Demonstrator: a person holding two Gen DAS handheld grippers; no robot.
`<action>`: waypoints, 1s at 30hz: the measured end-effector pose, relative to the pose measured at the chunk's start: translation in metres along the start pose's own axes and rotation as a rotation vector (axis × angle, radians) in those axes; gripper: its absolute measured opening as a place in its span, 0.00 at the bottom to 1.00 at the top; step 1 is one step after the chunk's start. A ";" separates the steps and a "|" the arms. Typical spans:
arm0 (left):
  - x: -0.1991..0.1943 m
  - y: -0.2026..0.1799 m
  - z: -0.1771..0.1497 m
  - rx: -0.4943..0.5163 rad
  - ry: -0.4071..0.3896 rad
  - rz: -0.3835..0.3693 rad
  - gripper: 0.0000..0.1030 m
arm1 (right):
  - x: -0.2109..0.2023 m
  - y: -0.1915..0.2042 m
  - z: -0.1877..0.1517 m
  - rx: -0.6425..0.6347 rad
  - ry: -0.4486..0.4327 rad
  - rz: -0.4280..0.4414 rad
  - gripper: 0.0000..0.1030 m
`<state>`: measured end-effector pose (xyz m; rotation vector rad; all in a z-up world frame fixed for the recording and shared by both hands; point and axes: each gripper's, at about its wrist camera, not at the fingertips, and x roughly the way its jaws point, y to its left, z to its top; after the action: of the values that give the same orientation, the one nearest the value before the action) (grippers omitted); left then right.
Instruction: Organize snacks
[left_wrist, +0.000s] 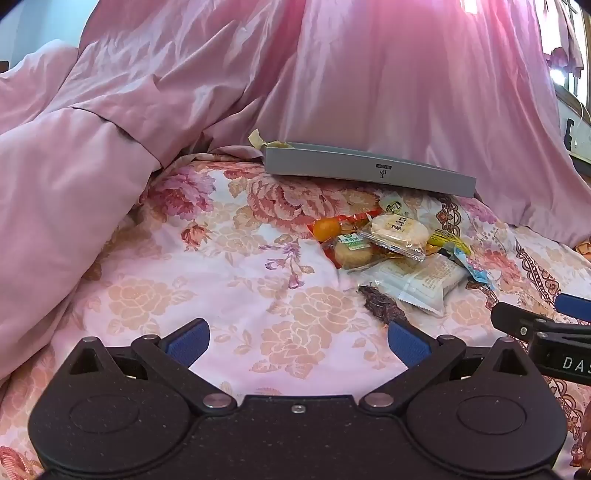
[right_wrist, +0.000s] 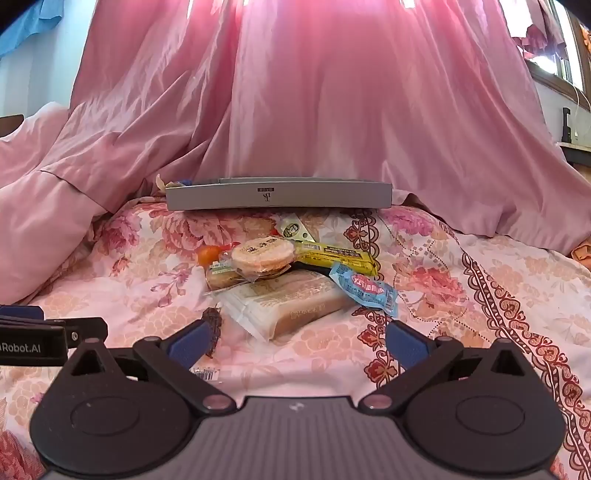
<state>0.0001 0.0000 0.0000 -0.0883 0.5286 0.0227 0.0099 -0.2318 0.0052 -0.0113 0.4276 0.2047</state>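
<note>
A pile of wrapped snacks lies on the floral bedsheet (right_wrist: 461, 332): a round rice cracker (right_wrist: 262, 254) on top, a large clear bread pack (right_wrist: 291, 306), a yellow bar (right_wrist: 340, 256), a blue packet (right_wrist: 365, 290), an orange sweet (right_wrist: 208, 254) and a dark strip (right_wrist: 212, 325). The pile shows right of centre in the left wrist view, with the cracker (left_wrist: 399, 230) and bread pack (left_wrist: 417, 280). A grey shallow box (right_wrist: 279, 197) stands behind it, also in the left wrist view (left_wrist: 369, 171). My left gripper (left_wrist: 297, 343) is open and empty, left of the pile. My right gripper (right_wrist: 295, 341) is open and empty just before the pile.
A pink quilt (left_wrist: 92, 166) is bunched along the left and a pink curtain (right_wrist: 332, 92) hangs behind the box. The right gripper's finger (left_wrist: 535, 325) shows at the left view's right edge. A window ledge (right_wrist: 576, 147) is at far right.
</note>
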 end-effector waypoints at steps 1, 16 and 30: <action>0.000 0.000 0.000 -0.001 -0.001 -0.001 0.99 | 0.001 0.000 0.000 0.001 0.002 0.000 1.00; 0.000 0.000 0.000 -0.001 0.001 0.000 0.99 | 0.001 -0.002 -0.008 0.009 0.014 -0.003 1.00; 0.000 0.000 0.000 -0.001 0.003 0.001 0.99 | 0.001 -0.003 -0.006 0.016 0.032 -0.009 1.00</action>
<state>0.0001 0.0001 0.0000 -0.0895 0.5316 0.0239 0.0094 -0.2346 -0.0008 -0.0007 0.4613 0.1920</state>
